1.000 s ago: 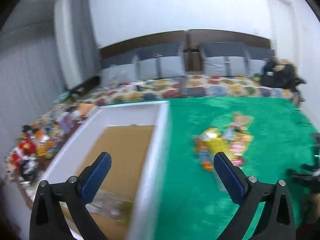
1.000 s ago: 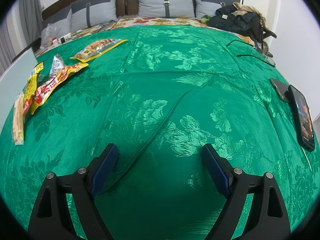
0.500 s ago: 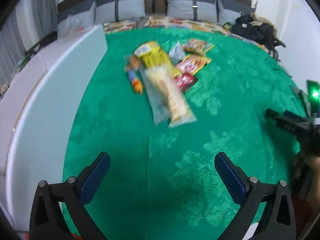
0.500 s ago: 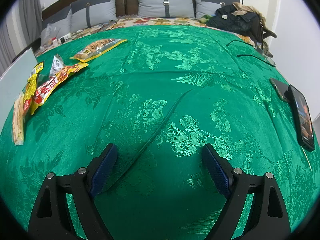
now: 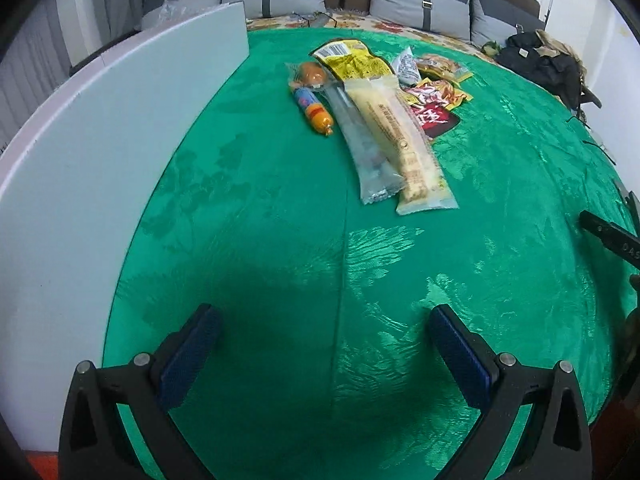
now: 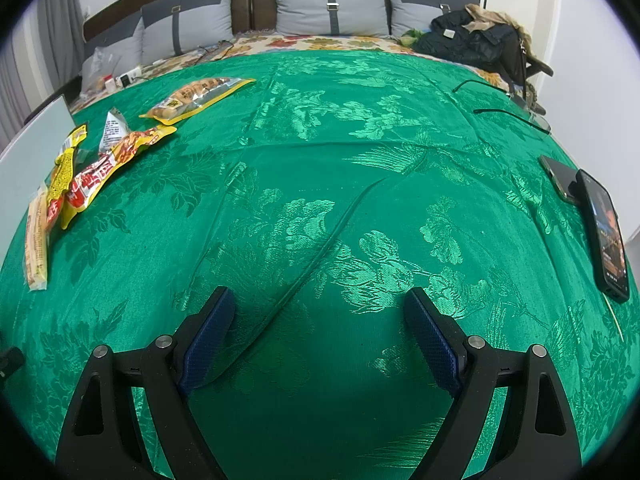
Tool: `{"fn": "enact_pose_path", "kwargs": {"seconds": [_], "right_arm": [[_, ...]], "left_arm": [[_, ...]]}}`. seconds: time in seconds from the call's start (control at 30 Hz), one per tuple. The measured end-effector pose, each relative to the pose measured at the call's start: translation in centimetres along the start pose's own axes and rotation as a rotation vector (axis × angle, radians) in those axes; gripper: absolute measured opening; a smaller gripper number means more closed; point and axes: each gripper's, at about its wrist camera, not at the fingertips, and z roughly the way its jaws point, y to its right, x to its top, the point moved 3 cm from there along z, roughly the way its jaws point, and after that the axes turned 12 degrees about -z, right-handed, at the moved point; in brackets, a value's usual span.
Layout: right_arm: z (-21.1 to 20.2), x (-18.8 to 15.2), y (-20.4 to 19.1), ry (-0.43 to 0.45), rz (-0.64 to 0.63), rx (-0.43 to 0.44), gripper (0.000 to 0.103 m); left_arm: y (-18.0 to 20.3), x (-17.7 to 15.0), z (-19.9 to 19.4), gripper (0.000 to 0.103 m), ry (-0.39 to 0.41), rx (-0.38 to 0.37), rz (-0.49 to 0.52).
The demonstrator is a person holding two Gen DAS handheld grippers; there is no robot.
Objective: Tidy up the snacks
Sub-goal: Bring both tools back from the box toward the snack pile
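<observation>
Above a bed spread with a green patterned bedcover (image 5: 280, 240), the left gripper (image 5: 324, 344) hangs with its blue-padded fingers (image 5: 188, 352) spread wide and nothing between them. Ahead of it, toward the far side, a cluster of snacks lies on the cover: a long clear packet of pale biscuits (image 5: 404, 136) sits nearest, touching a slimmer clear packet (image 5: 360, 140) on its left. Just left of those lies a small sausage stick (image 5: 312, 108) in blue and orange wrapping, with a round bun (image 5: 312, 74) at its far end. A yellow bag (image 5: 352, 64) overlaps the far end of the biscuit packet, and a dark red packet (image 5: 436, 118) lies at the right of the pile, with more small wrappers beyond it. A white box (image 5: 100, 160) stands along the left edge of the cover, its wall filling the left of the view; its inside cannot be seen.

Over on the right wrist view, the right gripper (image 6: 320, 336) is likewise released, fingers (image 6: 212, 332) well apart over bare green cloth. The snack pile shows at the far left there, including a yellow and red packet (image 6: 108, 168) and, farther off and apart from the rest, a yellow-edged bag of nuts (image 6: 196, 94). A black phone (image 6: 604, 232) lies at the right edge of the cover. Grey pillows (image 6: 332, 12) line the headboard, and a dark jacket (image 6: 472, 40) is heaped at the far right.
</observation>
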Motion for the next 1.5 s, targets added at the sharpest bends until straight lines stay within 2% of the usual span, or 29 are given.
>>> {"fn": "enact_pose_path", "kwargs": {"seconds": [0.67,1.5], "right_arm": [[-0.02,0.0,0.0,0.0,0.001,-0.002,0.089],[-0.03,0.0,0.0,-0.001,0.001,-0.003,0.09]], "left_arm": [[-0.25,-0.63,-0.41,0.103,0.091,-0.011,0.017],[-0.36,-0.98,-0.72,0.103,0.12,-0.01,0.01]]}}
